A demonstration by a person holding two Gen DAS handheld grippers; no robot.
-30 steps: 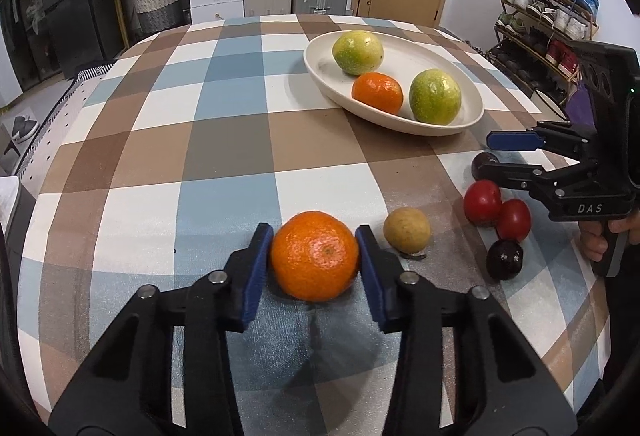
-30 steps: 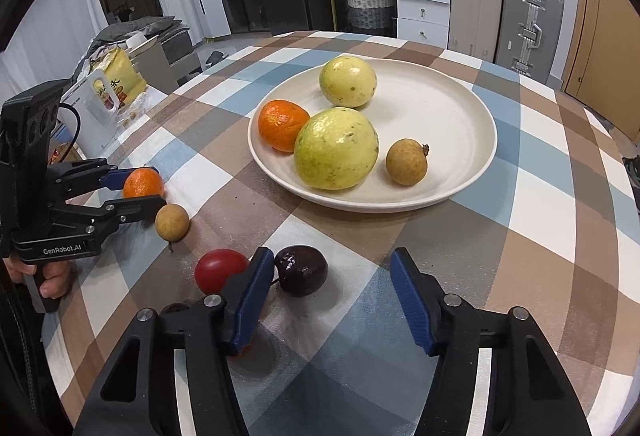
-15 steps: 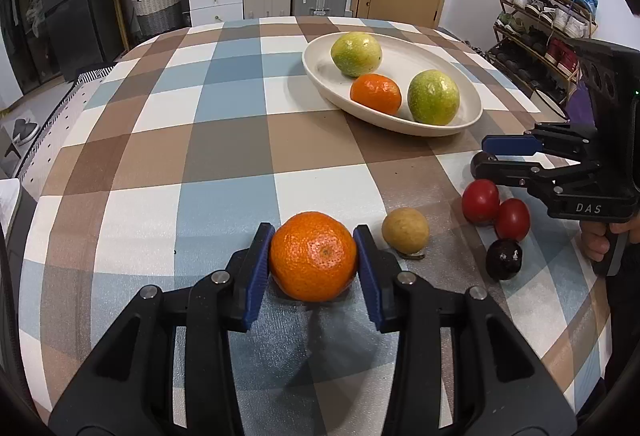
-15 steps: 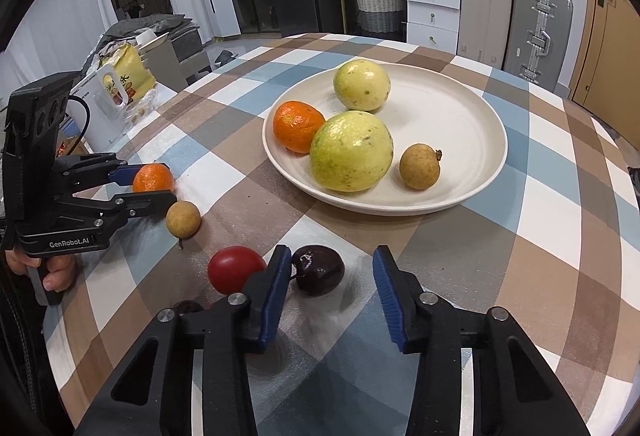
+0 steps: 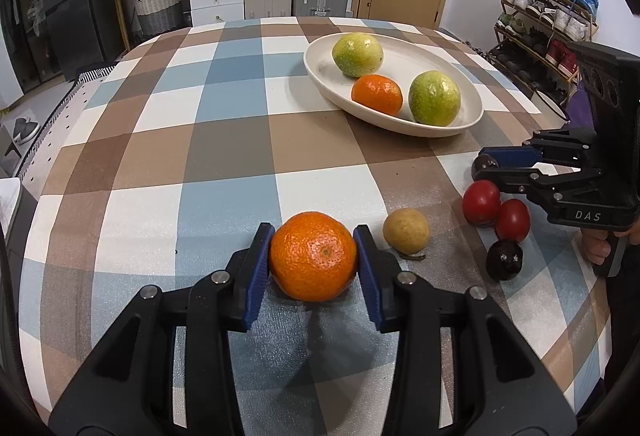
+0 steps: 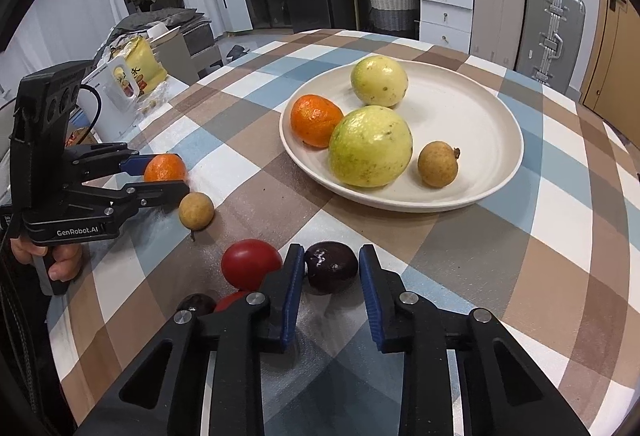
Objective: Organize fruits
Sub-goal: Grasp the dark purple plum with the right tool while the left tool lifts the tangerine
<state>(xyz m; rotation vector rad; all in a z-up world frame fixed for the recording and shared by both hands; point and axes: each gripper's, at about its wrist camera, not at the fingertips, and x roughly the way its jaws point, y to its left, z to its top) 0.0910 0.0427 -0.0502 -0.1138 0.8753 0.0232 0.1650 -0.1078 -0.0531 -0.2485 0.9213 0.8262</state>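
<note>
The checked table (image 5: 224,139) carries a white plate (image 6: 480,115) already holding two green-yellow fruits, an orange and a small brown fruit; the left gripper (image 5: 314,260) remains clamped on the loose orange (image 5: 313,256), pads touching both sides; the right gripper (image 6: 329,276), wide a second ago, has narrowed around the dark plum (image 6: 330,267), left pad touching, right pad just clear; both picks look nearly ready for the plate; bodies read "GenRobot.AI" and "DAS".
</note>
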